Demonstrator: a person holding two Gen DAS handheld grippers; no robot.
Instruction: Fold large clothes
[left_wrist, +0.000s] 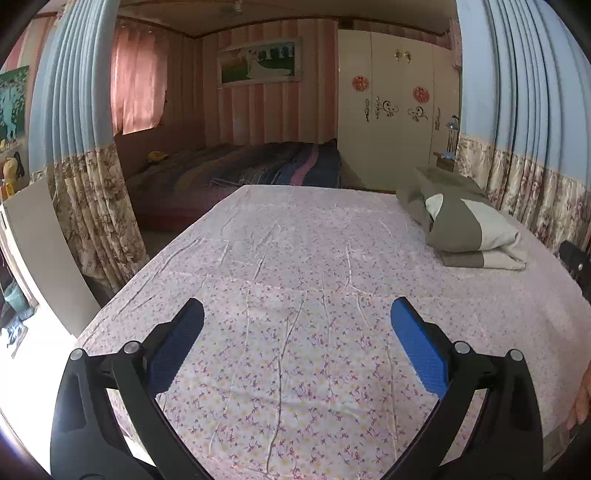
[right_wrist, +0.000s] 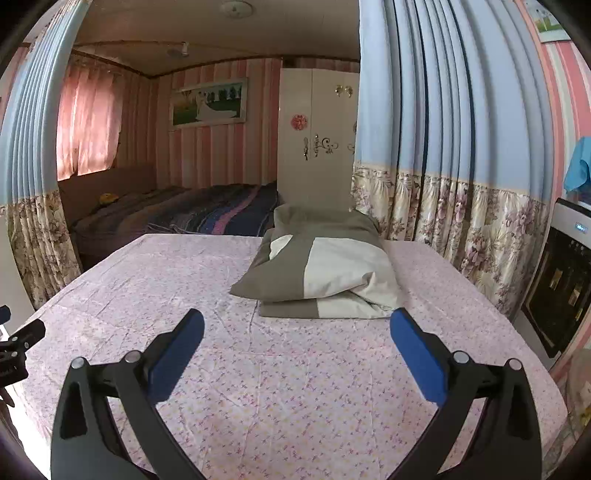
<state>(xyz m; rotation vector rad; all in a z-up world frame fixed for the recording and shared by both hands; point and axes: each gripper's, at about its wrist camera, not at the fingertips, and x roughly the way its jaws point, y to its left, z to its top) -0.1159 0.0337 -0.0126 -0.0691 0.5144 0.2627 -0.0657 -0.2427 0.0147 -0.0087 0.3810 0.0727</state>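
Both tools wide open, nothing held.

Left wrist view: left tool (left_wrist: 297, 325) hovers over the bed's floral sheet (left_wrist: 295, 258), blue pads (left_wrist: 419, 350) spread far apart. Folded grey-and-cream garment stack (left_wrist: 465, 225) sits far right on the bed, near the curtain (left_wrist: 524, 110). Right tool's black tip (left_wrist: 576, 262) just shows at the right edge. Near and left bed edges are close; big bare sheet area ahead.

Right wrist view: right tool (right_wrist: 297, 332) points at the same stack (right_wrist: 325, 273), jaws apart, stack just beyond the tips, not touching. Left tool (right_wrist: 18, 343) visible at left edge. Open room left of the stack; curtain (right_wrist: 461, 147) and a dark appliance (right_wrist: 561, 280) crowd the right.

Risks, my read: pinching the sheet along with the garment; grabbing only the top layer so the stack spills; dragging it off the right edge.
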